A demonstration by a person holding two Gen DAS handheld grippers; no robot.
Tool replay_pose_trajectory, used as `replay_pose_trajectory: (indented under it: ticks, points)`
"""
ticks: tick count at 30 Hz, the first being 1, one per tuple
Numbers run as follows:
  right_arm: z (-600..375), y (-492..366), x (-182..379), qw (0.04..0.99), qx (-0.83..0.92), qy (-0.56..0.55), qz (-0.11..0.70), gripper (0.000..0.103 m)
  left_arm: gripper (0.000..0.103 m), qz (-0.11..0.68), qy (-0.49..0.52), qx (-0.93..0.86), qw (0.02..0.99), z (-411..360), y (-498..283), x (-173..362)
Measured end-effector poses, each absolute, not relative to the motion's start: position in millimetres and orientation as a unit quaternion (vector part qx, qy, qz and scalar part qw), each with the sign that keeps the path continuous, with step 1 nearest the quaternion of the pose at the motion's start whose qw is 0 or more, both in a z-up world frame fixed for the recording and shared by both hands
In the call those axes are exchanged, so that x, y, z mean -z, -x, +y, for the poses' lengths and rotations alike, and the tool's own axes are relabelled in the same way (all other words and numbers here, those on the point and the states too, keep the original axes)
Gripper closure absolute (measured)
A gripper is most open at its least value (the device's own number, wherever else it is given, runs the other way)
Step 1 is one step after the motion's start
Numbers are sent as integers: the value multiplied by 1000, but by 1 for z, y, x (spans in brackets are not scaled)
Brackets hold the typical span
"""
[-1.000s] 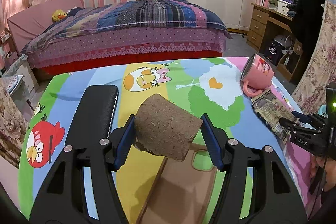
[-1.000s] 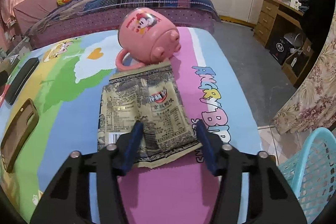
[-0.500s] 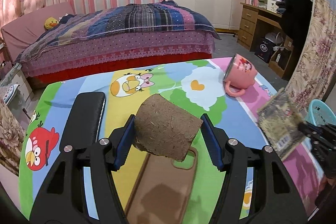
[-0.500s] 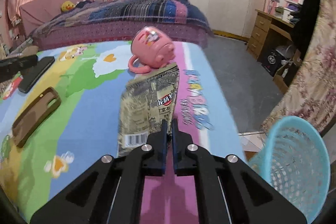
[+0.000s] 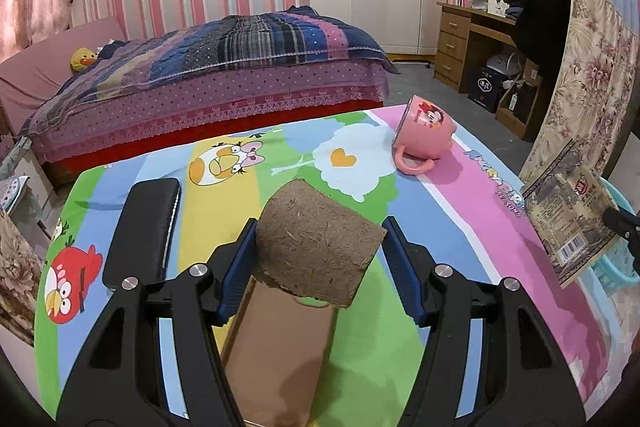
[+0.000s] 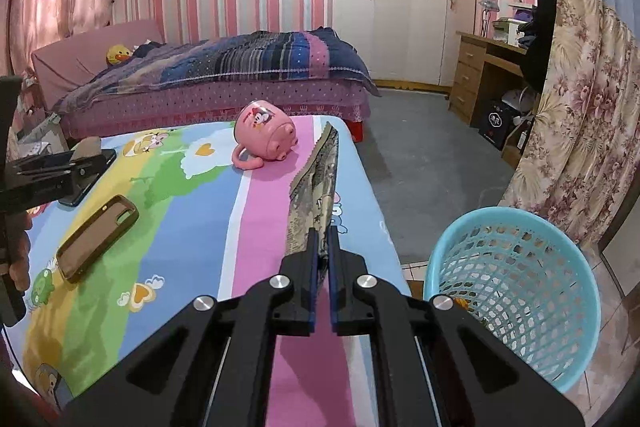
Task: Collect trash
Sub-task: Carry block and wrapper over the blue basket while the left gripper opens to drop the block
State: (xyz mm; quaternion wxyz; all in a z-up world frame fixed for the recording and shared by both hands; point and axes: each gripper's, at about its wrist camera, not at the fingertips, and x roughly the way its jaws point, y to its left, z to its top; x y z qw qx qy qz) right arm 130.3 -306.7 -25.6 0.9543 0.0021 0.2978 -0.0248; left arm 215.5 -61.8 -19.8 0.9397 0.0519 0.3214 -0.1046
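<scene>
- My right tongs [image 6: 323, 247] are pressed together on the bottom edge of the snack wrapper [image 6: 316, 183]; it stands edge-on, its long axis running away from me, serrated end toward the pink mug [image 6: 264, 139]; it is lifted off the table [image 6: 192, 227], with the blue basket [image 6: 516, 287] on the floor just to the right.
- My left tongs [image 5: 318, 247] pinch the brown cardboard roll [image 5: 318, 239] from both sides; its long axis lies crosswise between the pads, tilted down to the right, above the brown phone case [image 5: 276, 355].
- The black phone [image 5: 144, 227] lies flat to the left.
</scene>
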Motion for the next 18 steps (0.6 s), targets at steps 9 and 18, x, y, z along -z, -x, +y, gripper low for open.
replay_pose_trajectory:
  ticks: [9, 18]
  points:
    - [-332, -121, 16, 959, 24, 4, 284, 98, 42, 304, -59, 98, 946, -91, -200, 15]
    - [-414, -80, -5, 961, 107, -44, 250, 98, 42, 270, -80, 134, 950, -162, -171, 0]
